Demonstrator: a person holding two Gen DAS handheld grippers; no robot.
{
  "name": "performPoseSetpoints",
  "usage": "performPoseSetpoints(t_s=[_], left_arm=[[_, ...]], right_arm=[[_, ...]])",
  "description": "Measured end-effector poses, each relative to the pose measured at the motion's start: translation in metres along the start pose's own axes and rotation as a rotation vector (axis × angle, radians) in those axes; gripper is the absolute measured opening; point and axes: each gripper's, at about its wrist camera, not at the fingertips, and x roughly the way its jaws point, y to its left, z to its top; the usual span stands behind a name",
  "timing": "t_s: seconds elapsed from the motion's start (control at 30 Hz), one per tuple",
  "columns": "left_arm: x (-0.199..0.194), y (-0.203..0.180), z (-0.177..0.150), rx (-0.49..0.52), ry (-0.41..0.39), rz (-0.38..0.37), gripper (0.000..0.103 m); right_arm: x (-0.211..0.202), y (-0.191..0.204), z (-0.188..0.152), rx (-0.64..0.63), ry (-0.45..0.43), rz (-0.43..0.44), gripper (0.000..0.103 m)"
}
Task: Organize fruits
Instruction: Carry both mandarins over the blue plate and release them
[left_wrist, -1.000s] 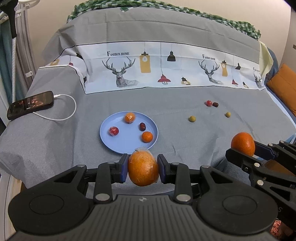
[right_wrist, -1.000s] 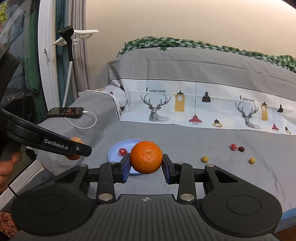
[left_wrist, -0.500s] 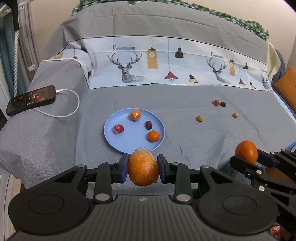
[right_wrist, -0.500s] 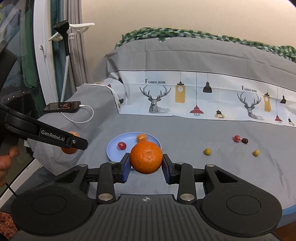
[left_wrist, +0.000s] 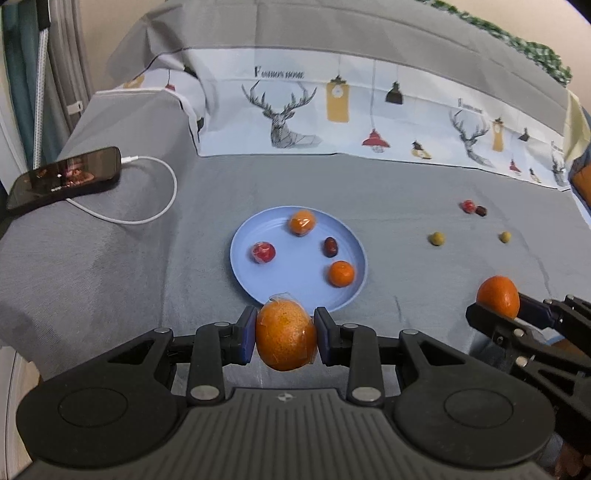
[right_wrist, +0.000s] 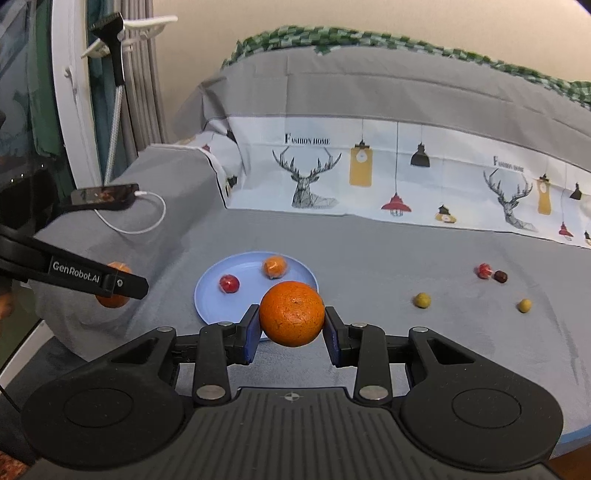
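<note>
Just short of the round pale-blue plastic plate (left_wrist: 258, 236), the left gripper (left_wrist: 285, 334) clamps a large orange wrapped in clear film (left_wrist: 285, 338) between its blue pads, the fruit hanging over the plate's near rim. To the right of the plate and level with that rim, the right gripper (right_wrist: 291, 328) pinches a bare, pebbly-skinned orange (right_wrist: 291, 313) the same way; from its own camera this fruit covers the plate's near right edge. On the plate lie a small bare mandarin (left_wrist: 341, 273) at the near right, a dark brown date (left_wrist: 331, 246) just beyond it, a red fruit in shiny wrap (left_wrist: 263, 252) at the left, and a film-wrapped mandarin (left_wrist: 302, 222) at the far rim. Right of the plate, well apart from it on the grey bedsheet (left_wrist: 110, 258), sit two small olive-green round fruits (left_wrist: 436, 239), and farther back a small red wrapped fruit (left_wrist: 468, 206) touches a dark date (left_wrist: 481, 211). Far left of the plate a black smartphone (left_wrist: 66, 179) lies with a white charging cable (left_wrist: 155, 206) curling toward the plate. Beyond the plate runs a white fabric band printed with deer heads and lamps (left_wrist: 332, 110).
</note>
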Motion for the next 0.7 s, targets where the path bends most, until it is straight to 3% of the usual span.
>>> performPoseSetpoints(t_s=[0.27,0.7], left_arm=[[0.07,0.008,0.029,0.014,0.049,0.024,0.036],[0.169,0.01,0.065,0.09,0.084,0.063,0.036]], right_arm=[[0.075,0.015,0.007,-0.035,0.096,0.021,0.037],[0.184,0.026,0.015,-0.082,0.176,0.026,0.037]])
